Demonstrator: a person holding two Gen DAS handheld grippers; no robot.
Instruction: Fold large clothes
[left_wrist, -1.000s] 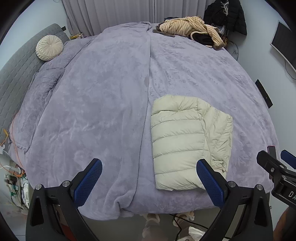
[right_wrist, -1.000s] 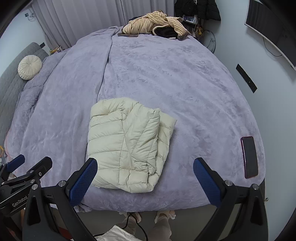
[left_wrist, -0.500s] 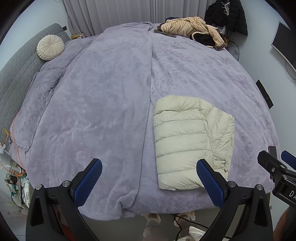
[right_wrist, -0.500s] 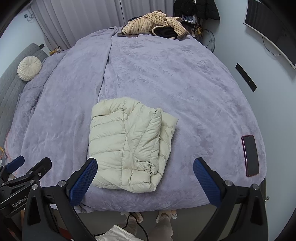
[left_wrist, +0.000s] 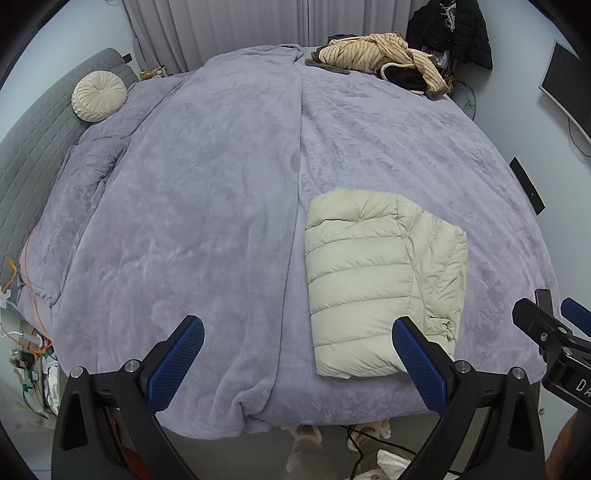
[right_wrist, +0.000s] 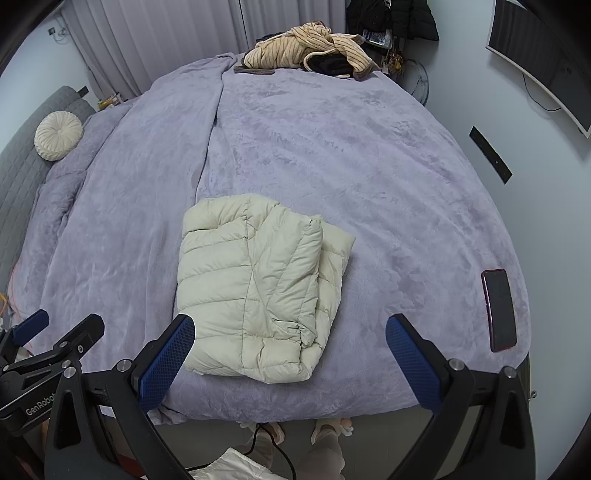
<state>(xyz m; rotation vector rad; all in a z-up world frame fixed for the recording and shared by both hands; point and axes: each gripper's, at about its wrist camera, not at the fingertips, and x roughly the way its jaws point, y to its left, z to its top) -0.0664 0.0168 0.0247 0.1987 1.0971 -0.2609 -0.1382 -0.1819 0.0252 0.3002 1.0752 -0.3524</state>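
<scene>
A cream puffer jacket (left_wrist: 373, 284) lies folded into a compact rectangle near the front edge of the purple bed; it also shows in the right wrist view (right_wrist: 255, 288). My left gripper (left_wrist: 295, 354) is open and empty, held above the bed's front edge, its right finger just in front of the jacket's near corner. My right gripper (right_wrist: 291, 354) is open and empty, above the front edge, its left finger over the jacket's near left corner. Neither gripper touches the jacket.
A purple fleece blanket (left_wrist: 207, 206) covers the bed. A heap of striped beige and dark clothes (left_wrist: 384, 59) sits at the far edge. A round cream cushion (left_wrist: 99, 96) lies far left. A dark phone (right_wrist: 499, 310) lies near the right edge. A wall monitor (right_wrist: 543, 55) hangs right.
Both views have shifted slightly, so the jacket sits a little farther right and farther from the grippers. The jacket itself has not moved. Both grippers stay open.
</scene>
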